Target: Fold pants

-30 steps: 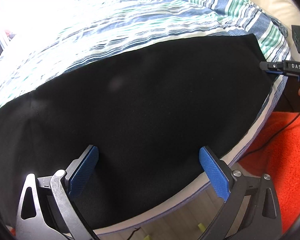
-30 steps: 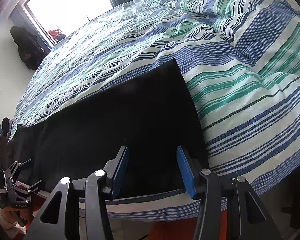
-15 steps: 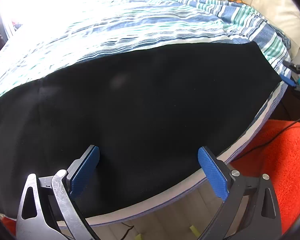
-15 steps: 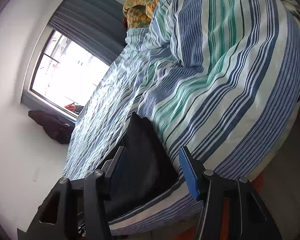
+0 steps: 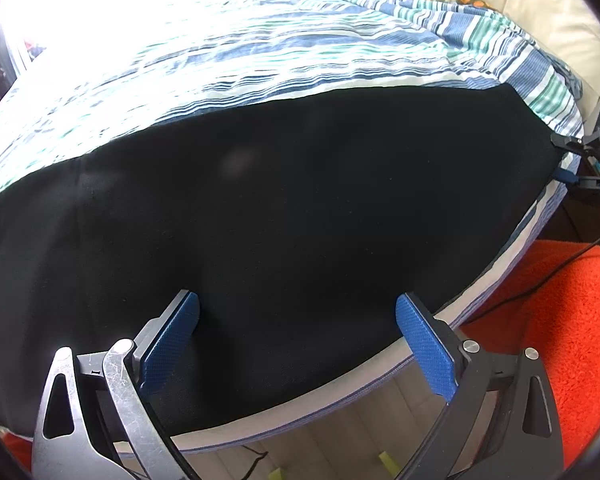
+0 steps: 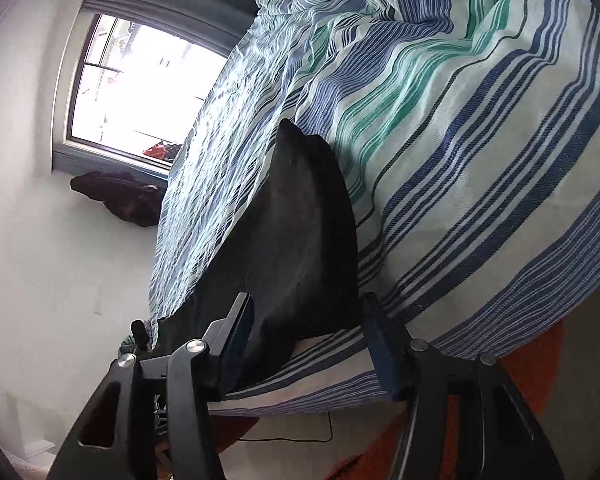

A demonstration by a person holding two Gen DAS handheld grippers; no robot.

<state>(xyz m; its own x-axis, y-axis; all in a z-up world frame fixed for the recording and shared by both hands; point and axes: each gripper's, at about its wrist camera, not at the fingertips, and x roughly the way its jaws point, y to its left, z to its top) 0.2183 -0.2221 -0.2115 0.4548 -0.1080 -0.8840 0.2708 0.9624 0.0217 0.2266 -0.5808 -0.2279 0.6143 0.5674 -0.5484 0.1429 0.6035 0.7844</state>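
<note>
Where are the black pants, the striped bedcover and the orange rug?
black pants (image 5: 300,208), left wrist view, middle of cloth.
striped bedcover (image 6: 480,160), right wrist view, flat top.
orange rug (image 5: 572,320), left wrist view, fluffy surface.

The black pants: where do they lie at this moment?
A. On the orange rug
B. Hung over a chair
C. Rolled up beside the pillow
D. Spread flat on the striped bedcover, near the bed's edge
D: in the left wrist view the black pants lie spread out flat on the striped bedcover, along the near edge of the bed, above the orange rug.
</note>
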